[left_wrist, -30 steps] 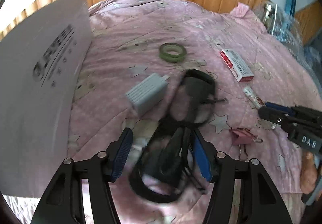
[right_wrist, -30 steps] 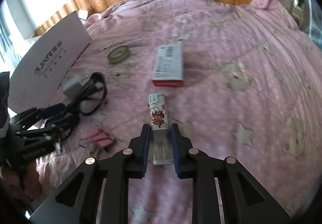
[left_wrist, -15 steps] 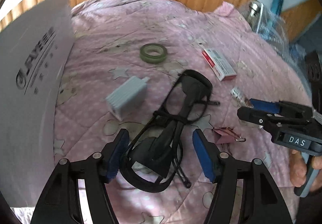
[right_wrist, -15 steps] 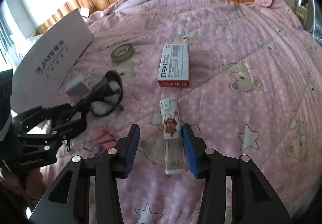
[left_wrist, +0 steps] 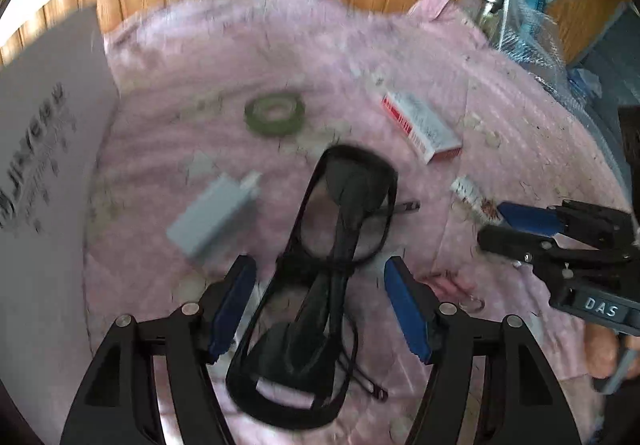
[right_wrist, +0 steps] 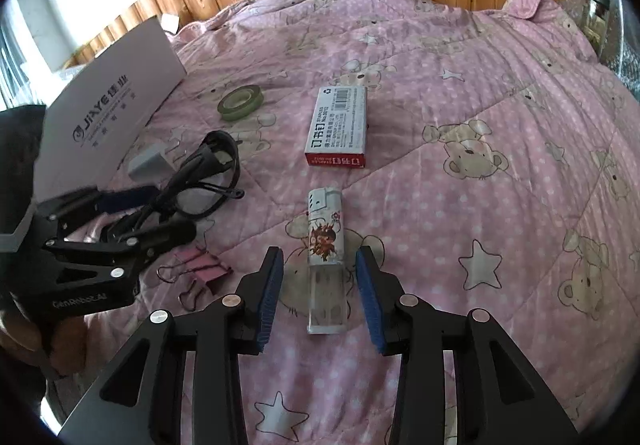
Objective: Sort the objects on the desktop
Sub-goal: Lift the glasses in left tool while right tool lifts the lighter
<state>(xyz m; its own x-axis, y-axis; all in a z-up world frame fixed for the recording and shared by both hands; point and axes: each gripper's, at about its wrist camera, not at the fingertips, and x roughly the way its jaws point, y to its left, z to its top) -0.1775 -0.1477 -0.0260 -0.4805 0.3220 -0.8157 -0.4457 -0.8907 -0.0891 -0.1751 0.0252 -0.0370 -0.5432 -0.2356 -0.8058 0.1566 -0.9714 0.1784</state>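
Landmark: red-and-white cardboard staple box (right_wrist: 336, 127), flat on the pink bear-print quilt (right_wrist: 500, 93).
Right gripper (right_wrist: 320, 287): jaws apart, straddling the clear plastic lighter with a cartoon print (right_wrist: 325, 265), which lies just nearer than the box; neither pad touches it.
Left gripper (left_wrist: 320, 301): jaws apart around the black-framed glasses (left_wrist: 336, 245), left of the box.
Doing it well: I'd centre the lighter between the pads and close on its clear body.
Risk: a squeeze off-centre would likely spin it.
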